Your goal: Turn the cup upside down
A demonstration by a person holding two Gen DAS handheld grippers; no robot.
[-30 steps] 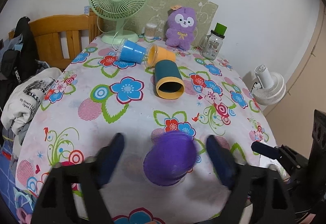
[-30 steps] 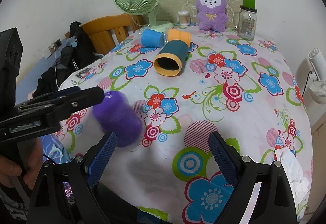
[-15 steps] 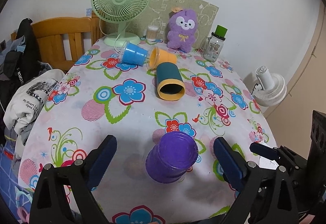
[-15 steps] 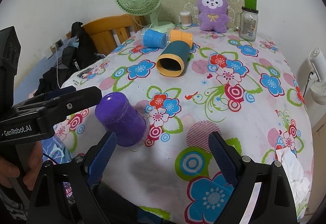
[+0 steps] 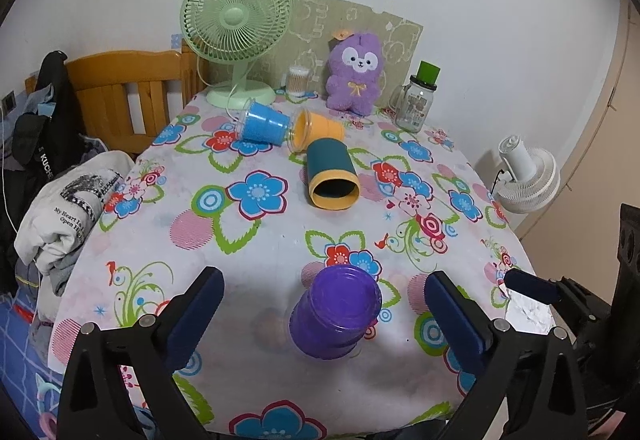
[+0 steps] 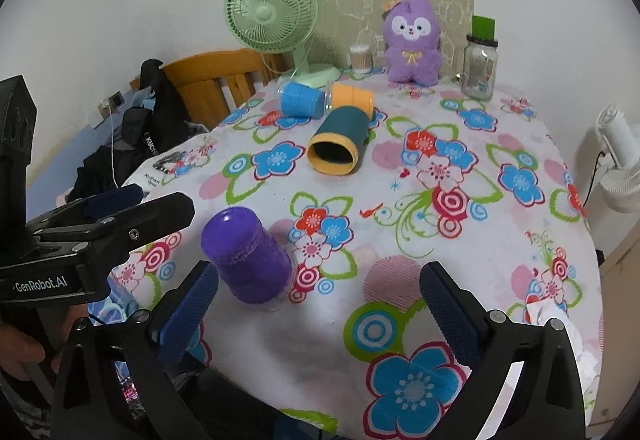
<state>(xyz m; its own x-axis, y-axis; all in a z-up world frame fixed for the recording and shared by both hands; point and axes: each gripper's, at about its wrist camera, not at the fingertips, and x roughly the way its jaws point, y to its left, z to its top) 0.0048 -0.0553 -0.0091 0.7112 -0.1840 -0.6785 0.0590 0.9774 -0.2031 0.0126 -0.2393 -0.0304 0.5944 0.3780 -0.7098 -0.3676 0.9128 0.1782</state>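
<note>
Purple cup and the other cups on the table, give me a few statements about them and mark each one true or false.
1. The purple cup stands base up. True.
2. The left gripper is clamped on it. False: open, fingers apart from it.
3. The teal cup lies on its side. True.
4. The blue cup stands upright. False: it lies on its side.
5. The right gripper holds nothing. True.

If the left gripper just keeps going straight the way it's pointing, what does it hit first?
Most likely the purple cup, standing upside down on the table just ahead of the open left gripper, between its fingers. Depth is hard to judge through the fisheye, so the gripper might pass above it.
</note>
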